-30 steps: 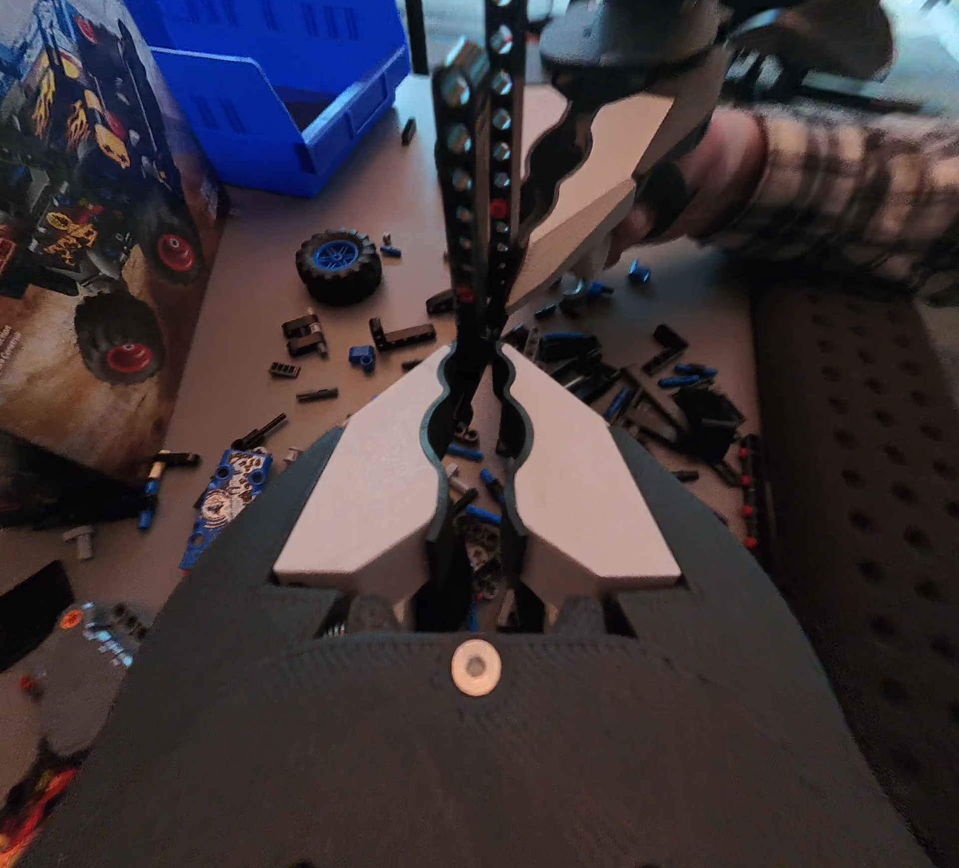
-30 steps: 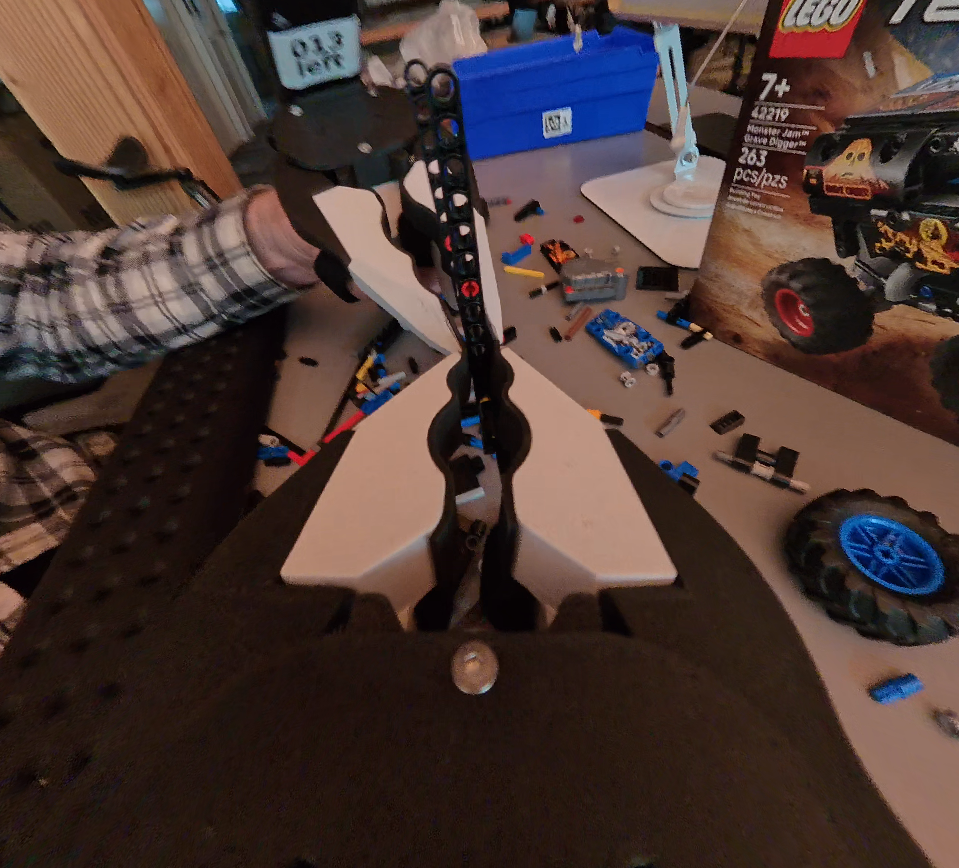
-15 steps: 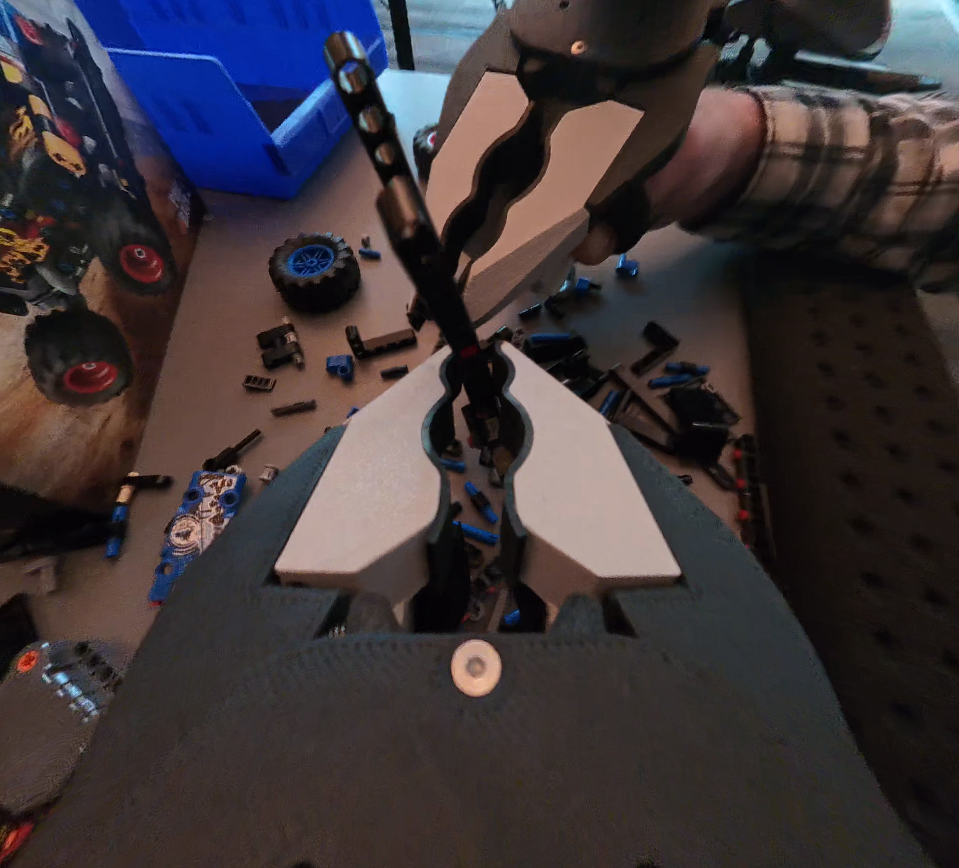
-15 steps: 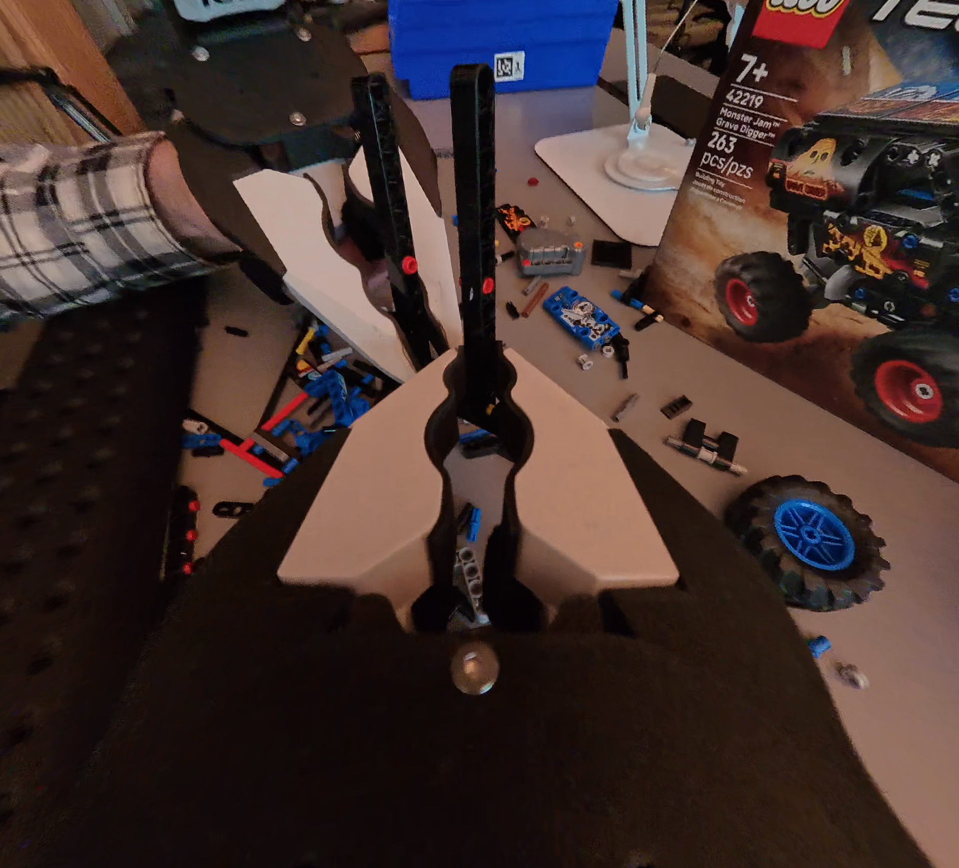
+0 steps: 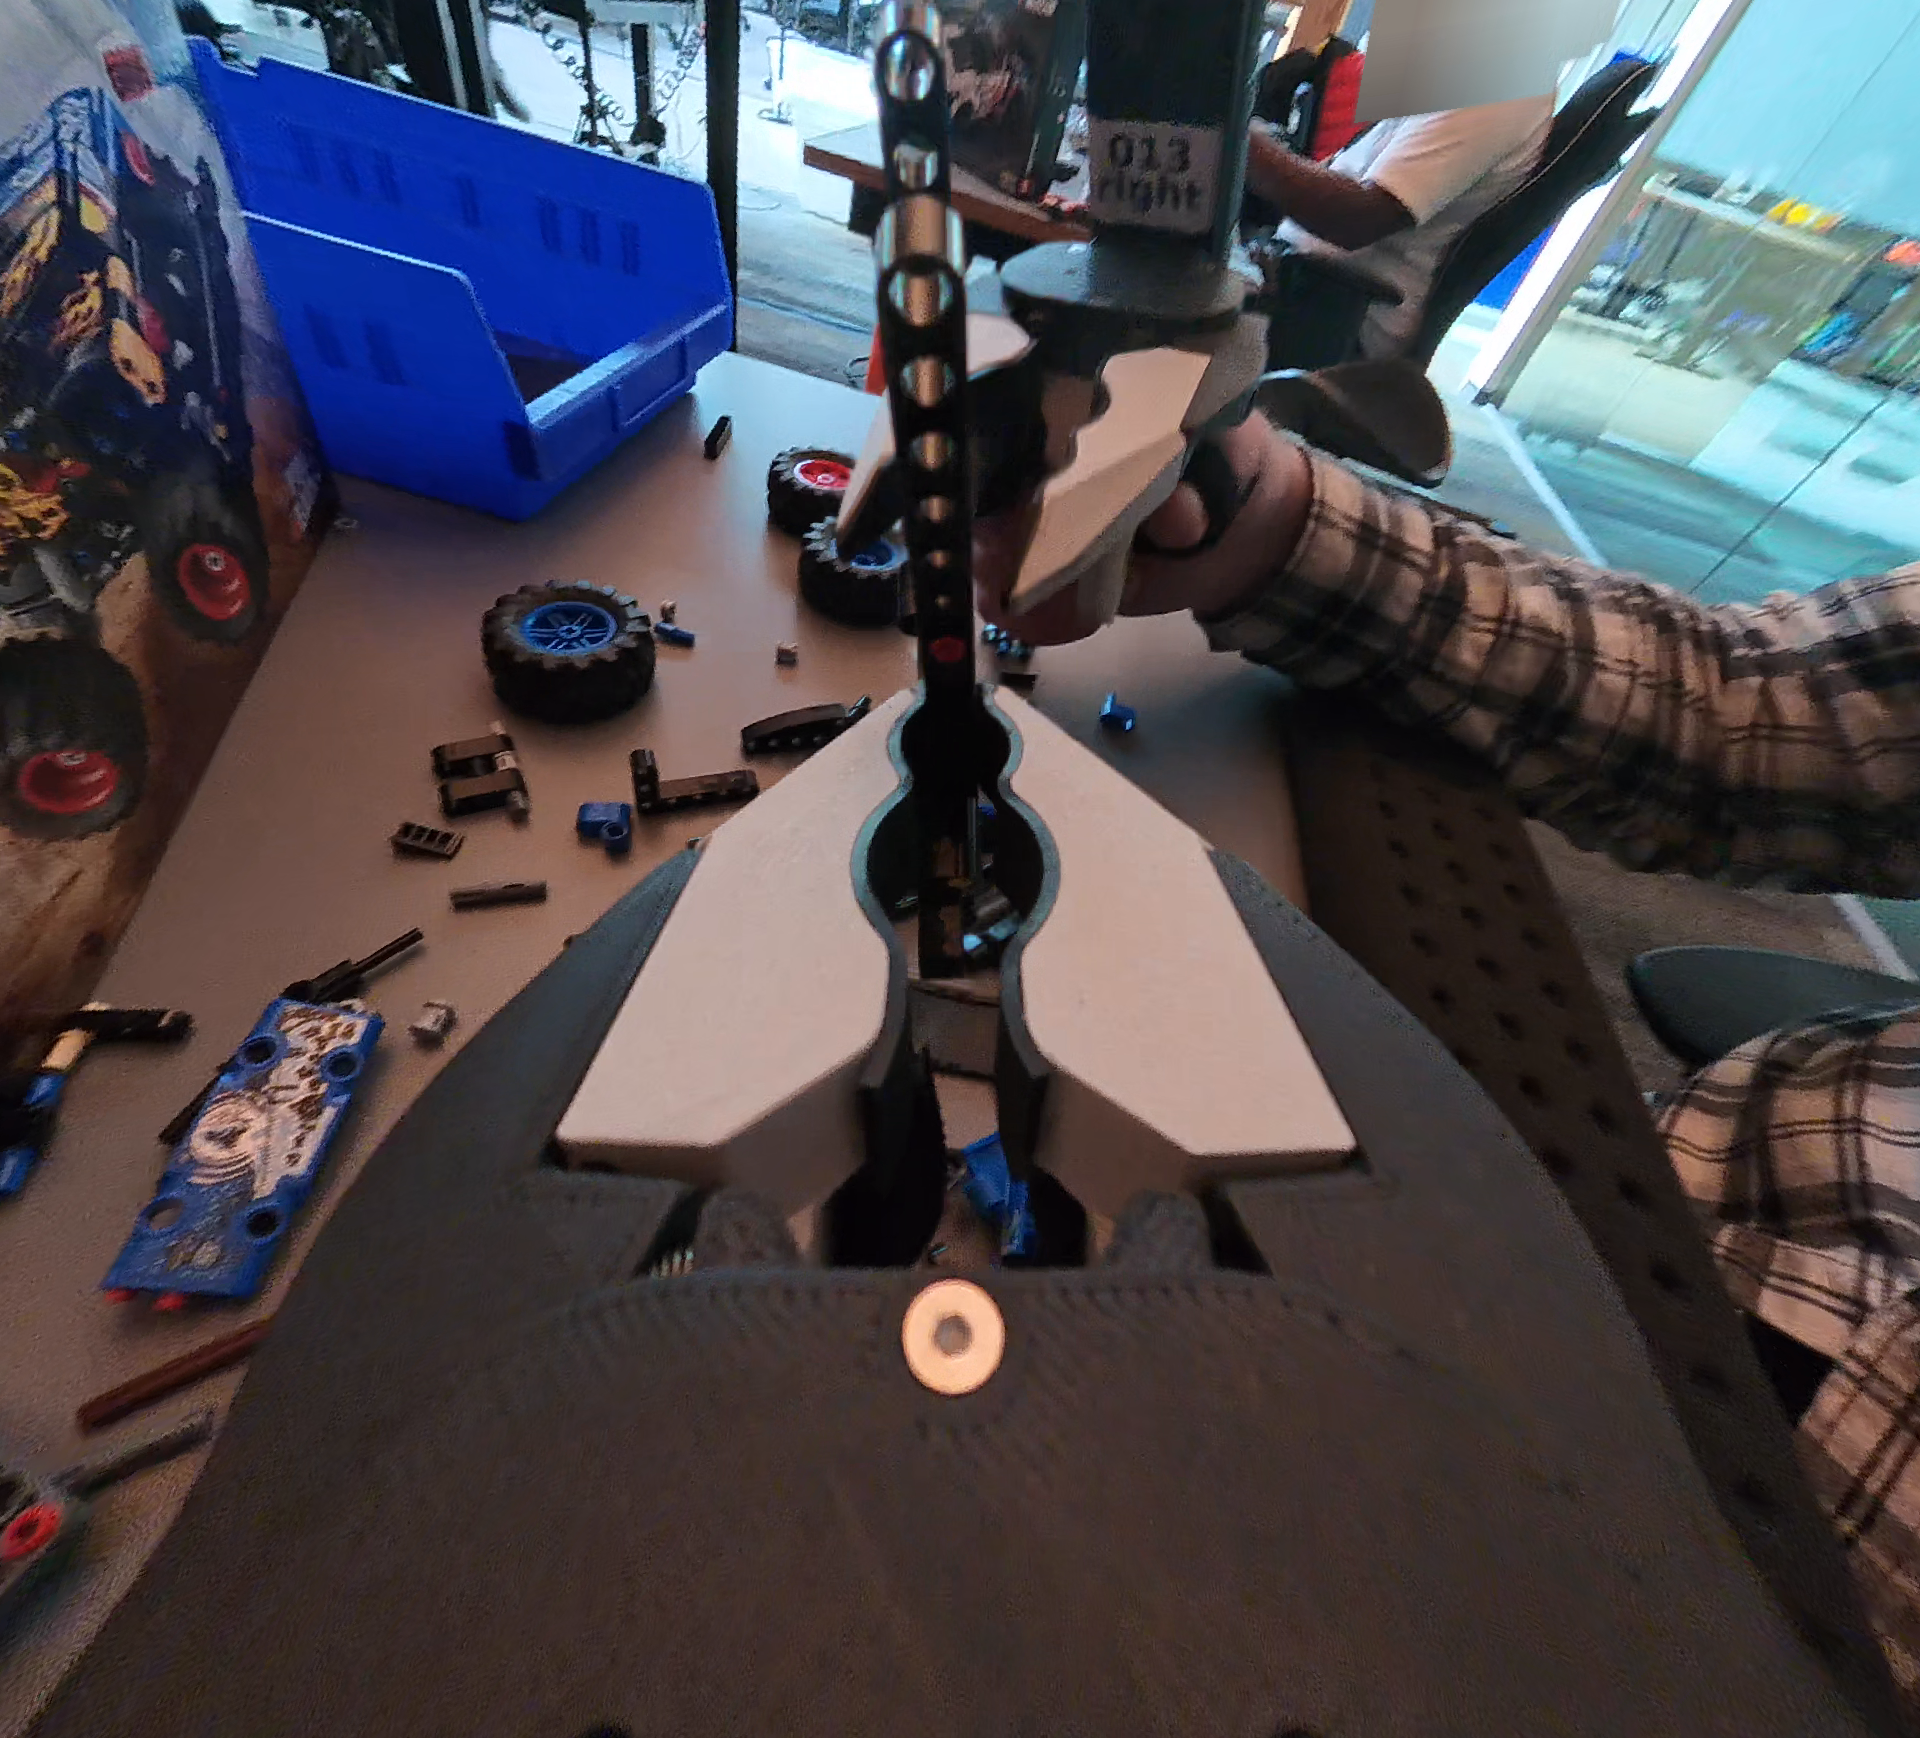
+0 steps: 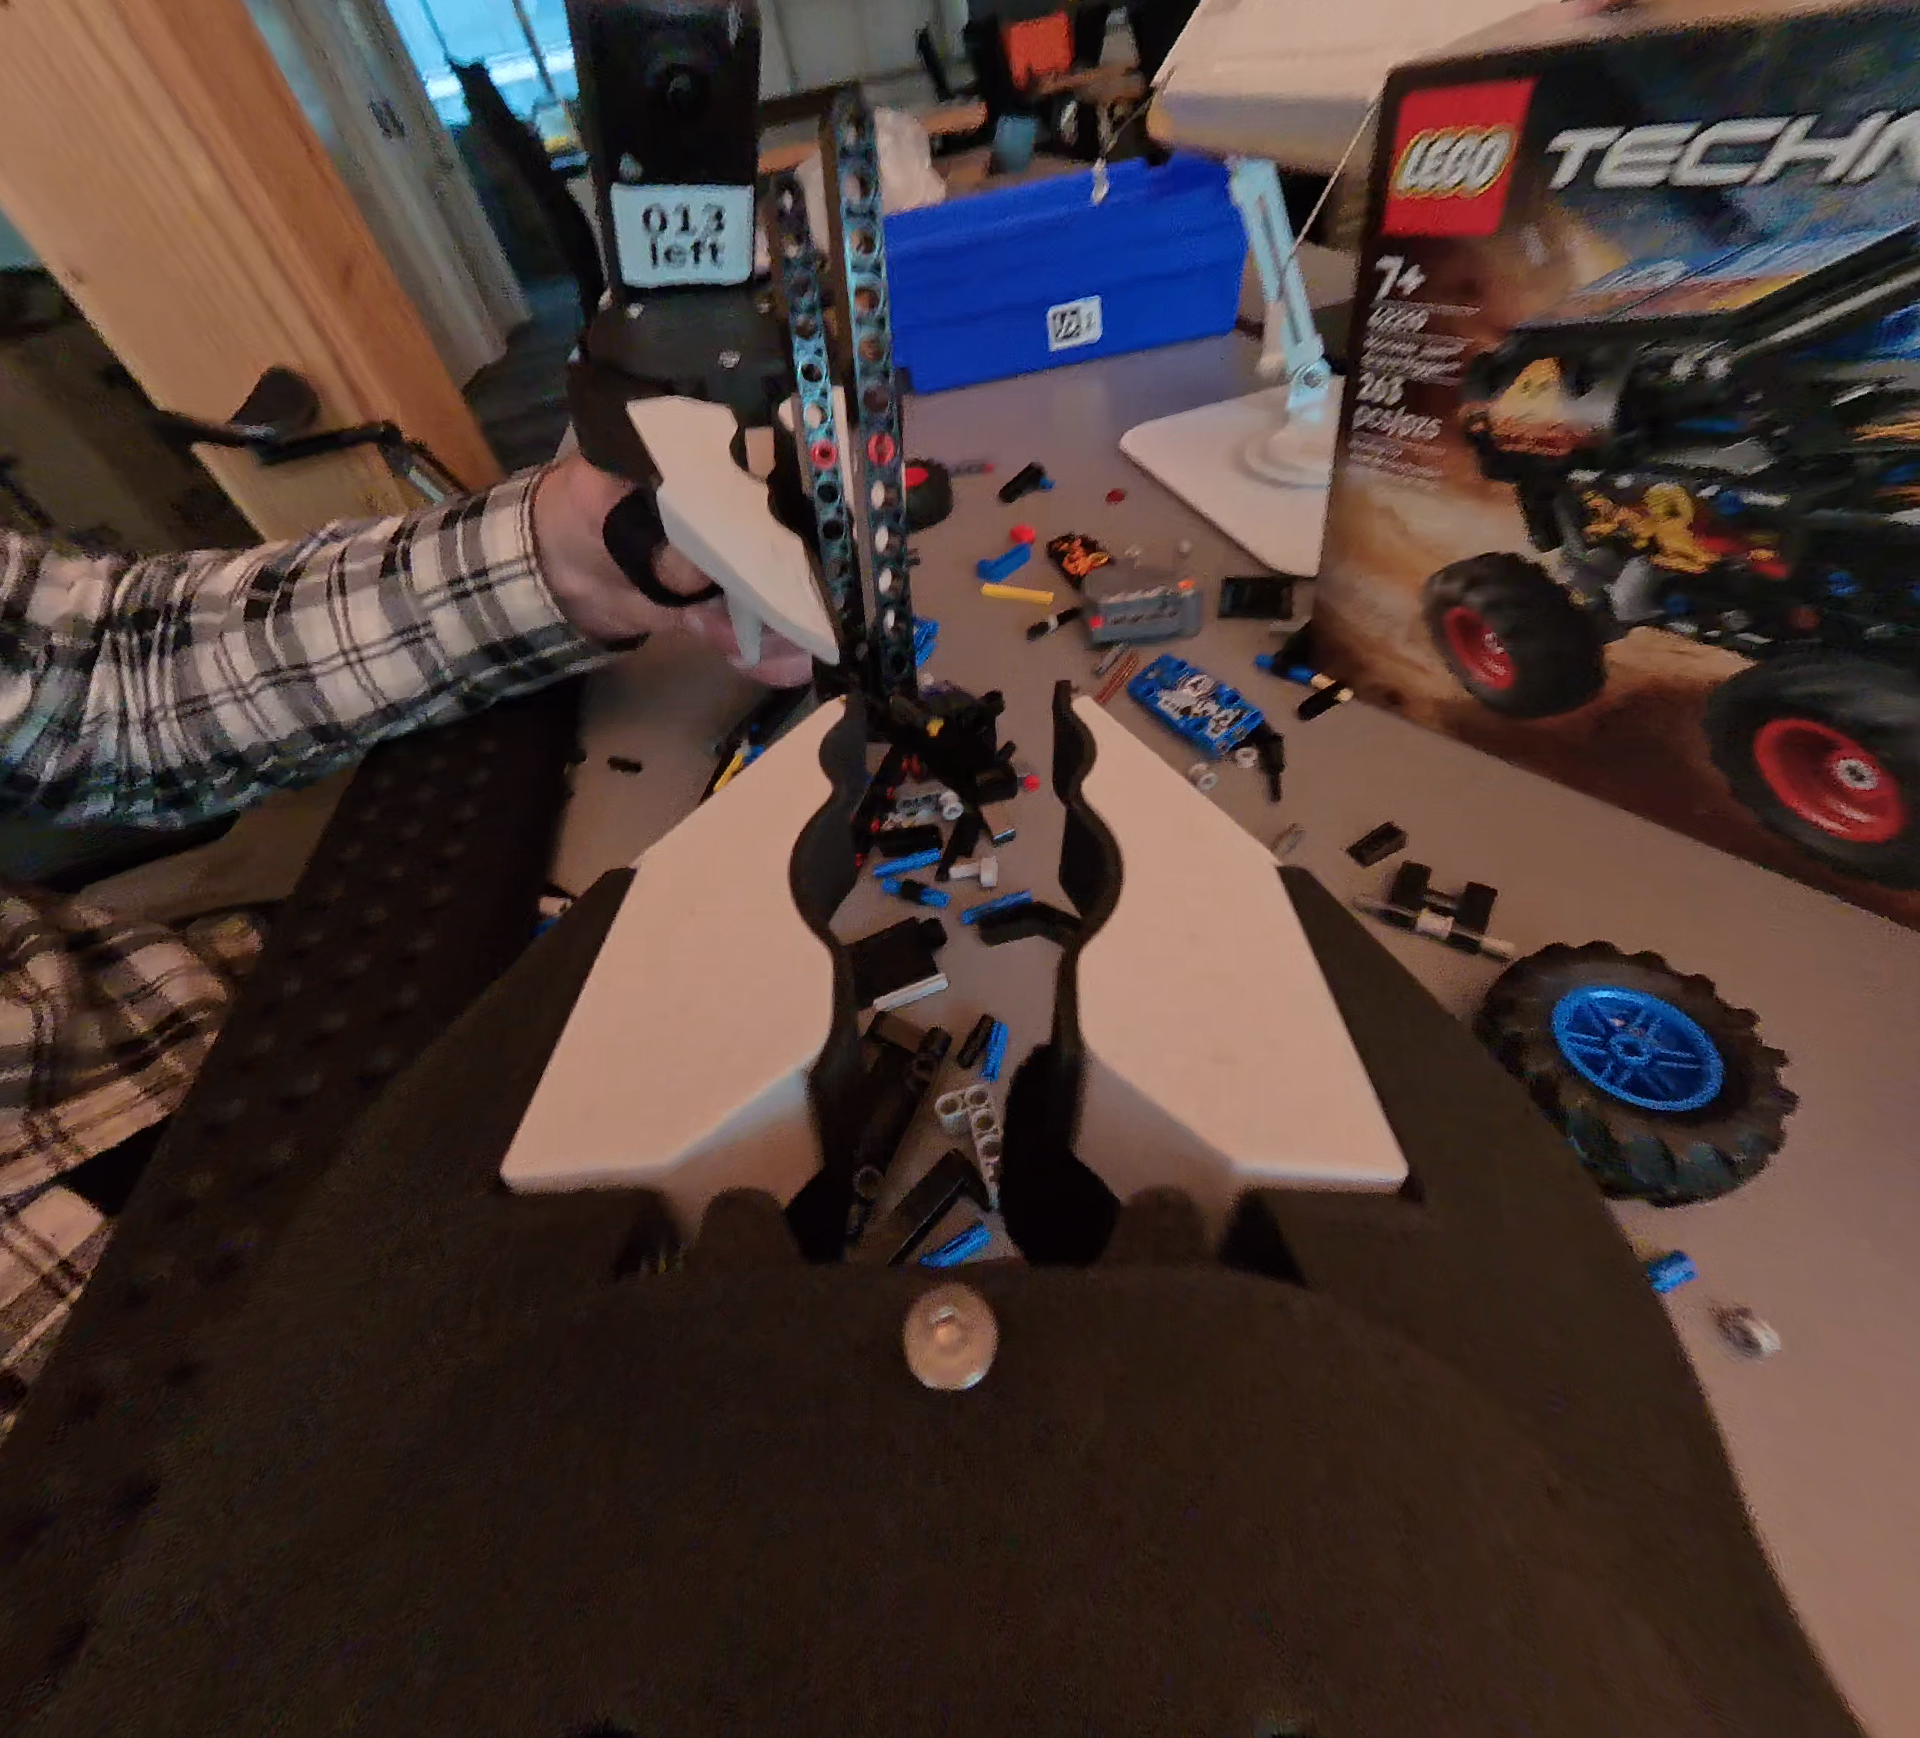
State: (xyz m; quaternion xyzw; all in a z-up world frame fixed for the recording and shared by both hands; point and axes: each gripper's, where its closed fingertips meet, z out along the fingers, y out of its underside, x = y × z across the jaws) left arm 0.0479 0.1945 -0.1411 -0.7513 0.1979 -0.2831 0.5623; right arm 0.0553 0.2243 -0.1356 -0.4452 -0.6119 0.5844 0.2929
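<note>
My left tool [image 5: 951, 712] is clamped on a black holed beam [image 5: 928, 400] standing upright over the table [image 5: 312, 732]. My right tool [image 6: 951, 722] stands apart, empty, above loose bricks [image 6: 935, 815]. Bare grey table lies between the blue-hubbed wheel [image 6: 1636, 1065] and the set box [image 6: 1662, 441].

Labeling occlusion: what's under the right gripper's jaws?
Through the open jaws of the right gripper: small black and blue pieces and a white holed piece scattered on the grey table. The gripper's dark body hides whatever lies beneath it.
</note>
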